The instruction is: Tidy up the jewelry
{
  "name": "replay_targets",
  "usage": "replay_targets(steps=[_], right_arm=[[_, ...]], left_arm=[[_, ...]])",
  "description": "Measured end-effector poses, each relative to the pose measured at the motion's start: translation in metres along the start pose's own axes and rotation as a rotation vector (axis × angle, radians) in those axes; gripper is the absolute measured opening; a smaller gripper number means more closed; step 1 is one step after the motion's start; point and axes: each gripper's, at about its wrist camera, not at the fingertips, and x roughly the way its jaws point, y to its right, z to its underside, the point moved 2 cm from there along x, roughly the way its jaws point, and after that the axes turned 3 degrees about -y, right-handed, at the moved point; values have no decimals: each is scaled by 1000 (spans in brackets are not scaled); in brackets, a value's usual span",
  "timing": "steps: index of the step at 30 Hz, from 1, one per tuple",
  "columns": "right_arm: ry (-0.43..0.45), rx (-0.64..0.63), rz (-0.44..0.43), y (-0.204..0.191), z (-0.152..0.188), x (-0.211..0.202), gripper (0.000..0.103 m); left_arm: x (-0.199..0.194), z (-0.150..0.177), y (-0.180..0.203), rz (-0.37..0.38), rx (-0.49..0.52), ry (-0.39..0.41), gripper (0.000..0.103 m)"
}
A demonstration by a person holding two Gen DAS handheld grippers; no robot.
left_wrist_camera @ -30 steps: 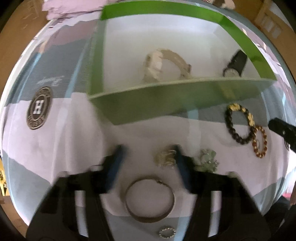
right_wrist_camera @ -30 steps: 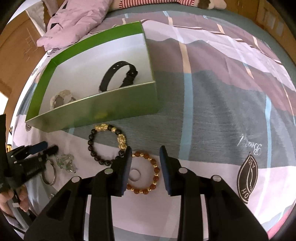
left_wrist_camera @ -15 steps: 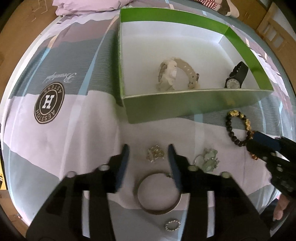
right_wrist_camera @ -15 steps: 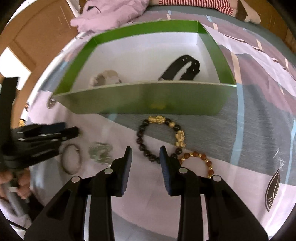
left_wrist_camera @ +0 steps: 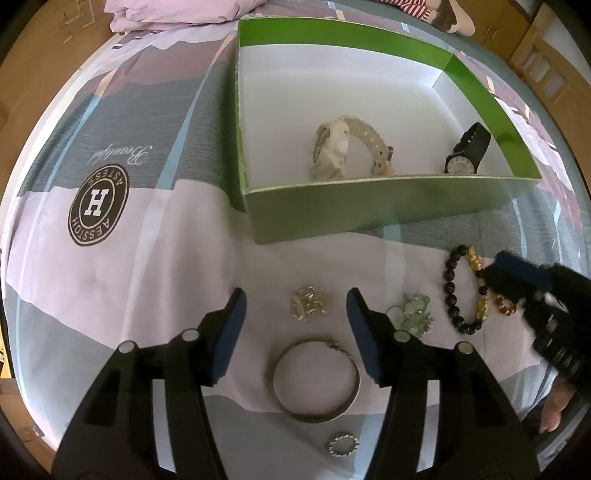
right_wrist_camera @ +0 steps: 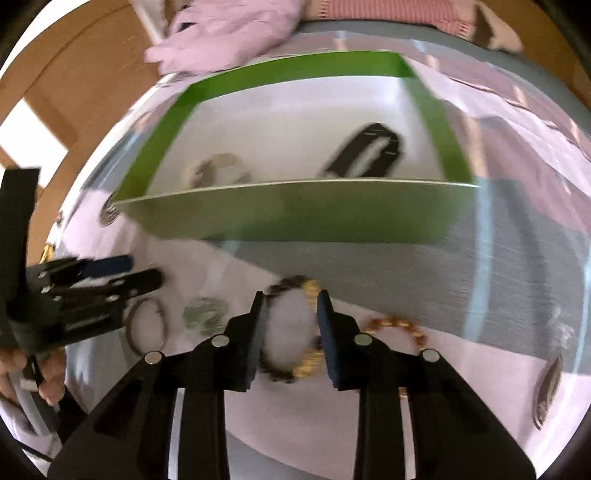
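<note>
Your R gripper (right_wrist_camera: 290, 328) slid left off the amber beads, now open astride the black/gold bracelet (right_wrist_camera: 293, 332) on the bedspread, just before the green box (right_wrist_camera: 295, 214) front wall. L gripper (left_wrist_camera: 295, 325) opened wider, empty over the silver charm (left_wrist_camera: 309, 303). Close R next.

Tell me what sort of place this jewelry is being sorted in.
Most likely a bedroom: the pieces lie on a bed's printed bedspread, with a pink pillow at its head and wooden furniture beside it.

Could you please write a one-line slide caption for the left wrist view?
Open left gripper hovers over silver trinket and bangle; two watches already sit in the green box.
</note>
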Motion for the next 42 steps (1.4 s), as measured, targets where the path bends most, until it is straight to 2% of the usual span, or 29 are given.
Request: replay_targets(steps=[4, 8, 12, 15, 17, 20, 21, 25, 26, 28, 34, 38, 40, 42], right_arm=[[-59, 121, 50, 34, 1, 5, 30], [-67, 152, 102, 52, 3, 4, 30], [-86, 163, 118, 60, 4, 7, 30], [-129, 139, 137, 60, 8, 13, 30], [-128, 104, 163, 55, 9, 15, 32], [-128, 82, 157, 48, 10, 15, 31], [-126, 75, 160, 44, 13, 14, 30], [-129, 58, 138, 33, 14, 15, 16], [-128, 55, 139, 32, 17, 14, 14], [-128, 61, 132, 26, 21, 13, 13], [-91, 75, 91, 32, 20, -2, 12], [-54, 79, 70, 32, 11, -12, 10], [-62, 87, 77, 32, 10, -9, 10], [-80, 109, 80, 41, 13, -6, 15]], left_arm=[[-4, 0, 6, 43, 7, 15, 57], [-9, 2, 27, 102, 59, 21, 59], [-2, 5, 54, 100, 119, 4, 61], [11, 11, 66, 84, 158, -28, 62], [20, 14, 70, 64, 172, -44, 62], [22, 12, 75, 49, 185, -29, 62], [22, 12, 76, 44, 186, -24, 61], [20, 11, 80, 33, 195, -5, 37], [20, 9, 82, 39, 188, -5, 30], [20, 7, 78, 47, 167, -7, 24], [14, 3, 67, 67, 145, 3, 21], [4, 1, 66, 84, 139, 29, 15], [2, 0, 65, 91, 135, 29, 15], [4, -1, 64, 84, 128, 21, 15]])
